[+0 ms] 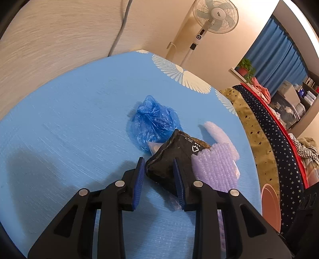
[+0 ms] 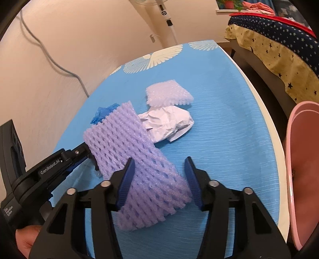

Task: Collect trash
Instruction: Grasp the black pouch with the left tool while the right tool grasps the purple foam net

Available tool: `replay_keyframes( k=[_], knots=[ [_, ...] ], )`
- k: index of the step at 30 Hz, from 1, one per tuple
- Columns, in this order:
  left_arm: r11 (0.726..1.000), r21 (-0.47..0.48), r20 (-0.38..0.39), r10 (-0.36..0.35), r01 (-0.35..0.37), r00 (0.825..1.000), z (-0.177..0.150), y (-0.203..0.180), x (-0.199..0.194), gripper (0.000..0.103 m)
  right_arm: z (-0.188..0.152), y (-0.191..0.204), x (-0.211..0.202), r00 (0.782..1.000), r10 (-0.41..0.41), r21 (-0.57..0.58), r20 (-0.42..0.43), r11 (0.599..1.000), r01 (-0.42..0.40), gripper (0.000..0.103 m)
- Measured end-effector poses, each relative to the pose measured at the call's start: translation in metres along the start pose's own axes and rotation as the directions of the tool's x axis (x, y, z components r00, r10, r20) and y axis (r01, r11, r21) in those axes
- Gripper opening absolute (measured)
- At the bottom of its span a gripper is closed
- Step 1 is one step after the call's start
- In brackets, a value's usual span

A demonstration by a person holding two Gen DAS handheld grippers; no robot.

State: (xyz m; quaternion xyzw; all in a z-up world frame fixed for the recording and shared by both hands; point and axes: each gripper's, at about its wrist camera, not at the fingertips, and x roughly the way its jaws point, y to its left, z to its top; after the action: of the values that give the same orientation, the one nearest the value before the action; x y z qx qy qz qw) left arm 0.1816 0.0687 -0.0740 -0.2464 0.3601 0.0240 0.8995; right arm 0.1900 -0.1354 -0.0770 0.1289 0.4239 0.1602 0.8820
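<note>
On the blue tablecloth [image 1: 69, 119] lies trash. In the left wrist view my left gripper [image 1: 158, 167] is open, its blue pads on either side of a black wrapper [image 1: 169, 159]. Beyond it sits a crumpled blue plastic bag [image 1: 153, 121], and a purple foam net [image 1: 215, 169] lies to the right. In the right wrist view my right gripper [image 2: 159, 169] is open around the long purple foam net [image 2: 135, 159]. Behind it lie crumpled white paper [image 2: 169, 123] and a small pale foam net [image 2: 167, 93]. The left gripper [image 2: 79, 155] shows at the left, its tips hidden behind the net.
A pink bin [image 2: 303, 159] stands off the table's right edge; it also shows in the left wrist view [image 1: 269, 203]. A star-patterned bed cover [image 1: 269, 129] lies beyond it. A standing fan [image 1: 215, 16] and a wall with a grey cable [image 2: 49, 59] are behind the table.
</note>
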Motion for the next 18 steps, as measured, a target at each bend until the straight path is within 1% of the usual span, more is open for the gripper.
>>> replay_keyframes(
  k=[1,2,3,4,5,8,12,18],
  knots=[
    [1.0,-0.001,0.001,-0.002,0.002,1.0,-0.001,0.0,-0.001,0.021,-0.001,0.002,0.0,1.0,0.002,-0.009,-0.001,1.0,-0.002,0.038],
    [1.0,-0.001,0.003,-0.005,0.005,1.0,-0.001,0.0,-0.002,0.019,-0.001,0.004,-0.001,1.0,0.004,-0.022,-0.002,1.0,-0.004,0.03],
    [1.0,0.002,0.005,-0.004,0.004,1.0,-0.001,-0.001,-0.003,0.013,-0.002,0.006,-0.001,1.0,0.003,-0.032,-0.001,0.999,-0.003,0.025],
    [1.0,0.003,0.009,-0.002,0.002,1.0,0.0,-0.001,-0.004,0.006,-0.003,0.007,-0.003,1.0,-0.002,-0.044,0.003,0.999,0.002,0.016],
    [1.0,0.003,0.013,-0.002,0.002,1.0,0.0,-0.001,-0.006,0.004,-0.004,0.009,-0.005,1.0,-0.005,-0.053,0.009,0.999,0.005,0.012],
    [1.0,0.005,0.028,-0.009,0.009,1.0,0.002,-0.001,-0.013,0.002,-0.002,0.008,-0.017,0.999,-0.008,-0.051,0.042,0.999,0.01,0.011],
    [0.999,0.032,0.052,-0.023,0.021,0.998,0.003,-0.007,-0.026,0.001,0.001,0.003,-0.039,0.995,-0.016,-0.027,0.102,0.999,0.018,0.011],
    [0.992,0.123,0.106,-0.035,0.022,0.994,0.005,-0.025,-0.051,0.0,0.002,-0.001,-0.073,0.982,-0.042,-0.009,0.183,0.999,0.045,0.01]
  ],
)
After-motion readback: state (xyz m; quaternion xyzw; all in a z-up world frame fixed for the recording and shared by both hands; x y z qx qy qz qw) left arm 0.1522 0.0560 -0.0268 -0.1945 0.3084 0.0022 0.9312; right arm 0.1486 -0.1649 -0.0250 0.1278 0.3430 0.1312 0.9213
